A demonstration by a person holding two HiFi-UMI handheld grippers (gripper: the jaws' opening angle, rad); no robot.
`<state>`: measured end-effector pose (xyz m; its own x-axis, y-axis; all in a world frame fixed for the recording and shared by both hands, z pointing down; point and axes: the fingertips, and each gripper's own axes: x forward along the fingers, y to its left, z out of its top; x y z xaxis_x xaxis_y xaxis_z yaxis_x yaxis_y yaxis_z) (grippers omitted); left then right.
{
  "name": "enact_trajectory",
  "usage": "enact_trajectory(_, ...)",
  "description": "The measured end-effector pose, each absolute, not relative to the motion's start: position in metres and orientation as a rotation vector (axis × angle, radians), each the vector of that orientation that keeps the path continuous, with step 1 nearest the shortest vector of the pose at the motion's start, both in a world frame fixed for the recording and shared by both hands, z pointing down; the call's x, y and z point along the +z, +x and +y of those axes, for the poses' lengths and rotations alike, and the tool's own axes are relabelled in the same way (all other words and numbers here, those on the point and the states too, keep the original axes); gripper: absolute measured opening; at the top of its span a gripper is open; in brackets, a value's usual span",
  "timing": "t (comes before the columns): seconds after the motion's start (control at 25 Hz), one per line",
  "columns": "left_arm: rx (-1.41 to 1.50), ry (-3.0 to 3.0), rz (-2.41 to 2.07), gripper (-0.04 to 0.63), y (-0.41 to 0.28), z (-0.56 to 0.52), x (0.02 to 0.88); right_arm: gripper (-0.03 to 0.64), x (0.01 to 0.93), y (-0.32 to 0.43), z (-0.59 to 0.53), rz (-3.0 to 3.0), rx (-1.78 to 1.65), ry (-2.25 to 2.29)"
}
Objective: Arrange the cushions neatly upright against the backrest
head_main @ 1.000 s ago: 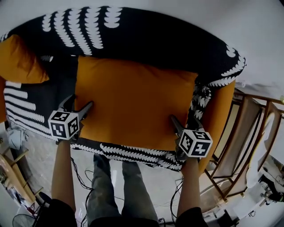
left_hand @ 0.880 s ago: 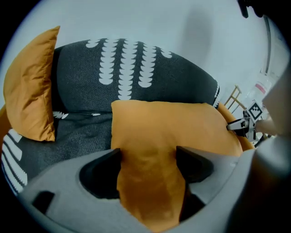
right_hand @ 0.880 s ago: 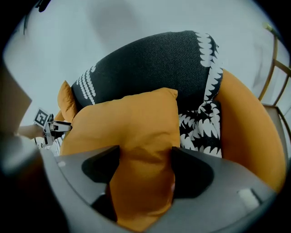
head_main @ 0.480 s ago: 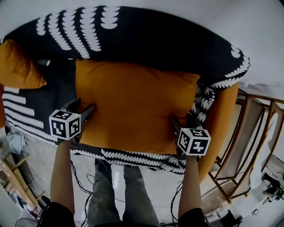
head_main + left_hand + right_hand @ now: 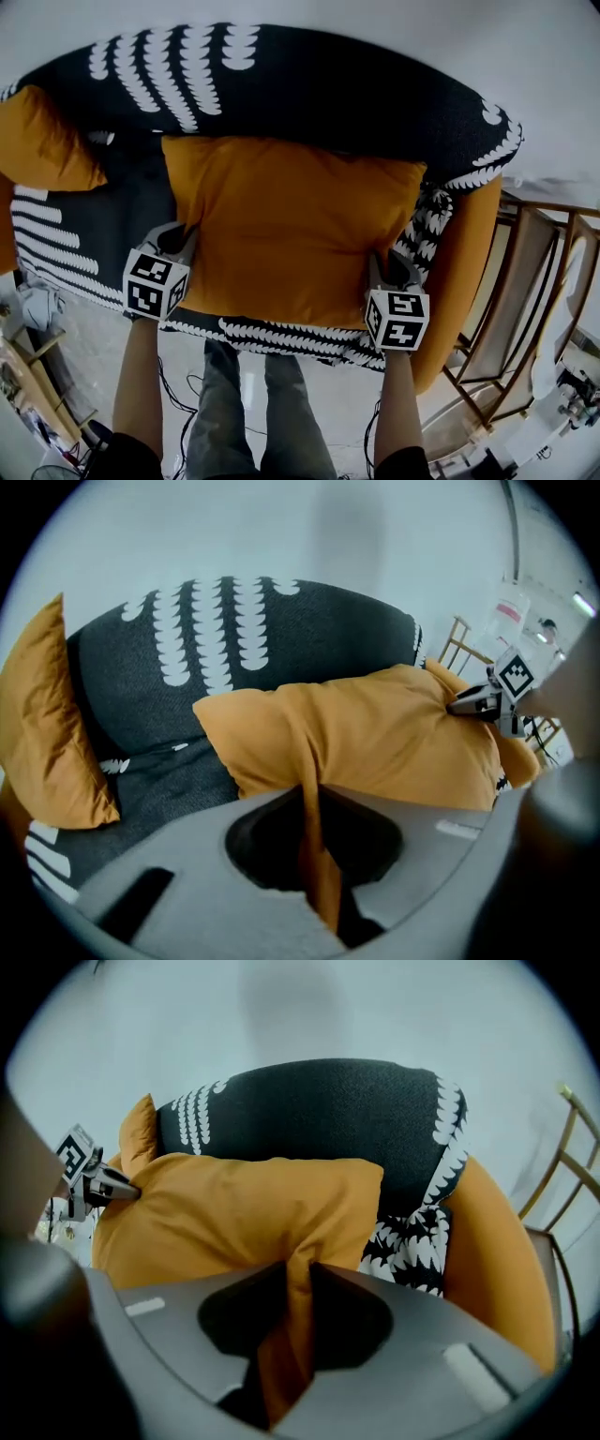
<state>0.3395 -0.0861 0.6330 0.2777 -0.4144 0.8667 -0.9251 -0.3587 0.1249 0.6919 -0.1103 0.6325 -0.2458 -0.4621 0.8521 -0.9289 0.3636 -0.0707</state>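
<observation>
A big orange cushion fills the middle of the head view, lying across the seat of a black sofa with a white scallop pattern, its far edge up against the backrest at 12 o'clock. The left gripper is at the cushion's 8 o'clock corner, and its jaws are closing with a thin fold of the orange fabric pinched tight between them, as the left gripper view shows. The right gripper is at the 4 o'clock corner; its jaws are closing too, clamped on a thicker bunch of the same fabric. A smaller orange cushion leans at 10 o'clock against the sofa's left end, apart from the big one. At 3 o'clock a black-and-white patterned cushion sits squeezed between the big cushion and the sofa's orange side. Wooden frames stand beyond that side at 4 o'clock. The person's legs show at 6 o'clock, below the seat's front edge.
</observation>
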Motion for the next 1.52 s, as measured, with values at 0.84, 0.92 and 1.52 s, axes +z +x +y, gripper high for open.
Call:
enact_trajectory(0.84,0.881,2.329,-1.548,0.021,0.353,-0.142,0.465,0.046,0.48,0.7,-0.156,-2.088,0.407,1.517)
enact_trajectory(0.92,0.848,2.361,-1.586,0.021,0.355,-0.156,0.45,0.046,0.466,0.702,-0.169,-2.11,0.365,1.547)
enact_trajectory(1.52,0.92,2.249,-1.583,0.026,0.353,-0.188,0.518,0.046,0.523,0.709,-0.203,-2.14,0.442,1.486)
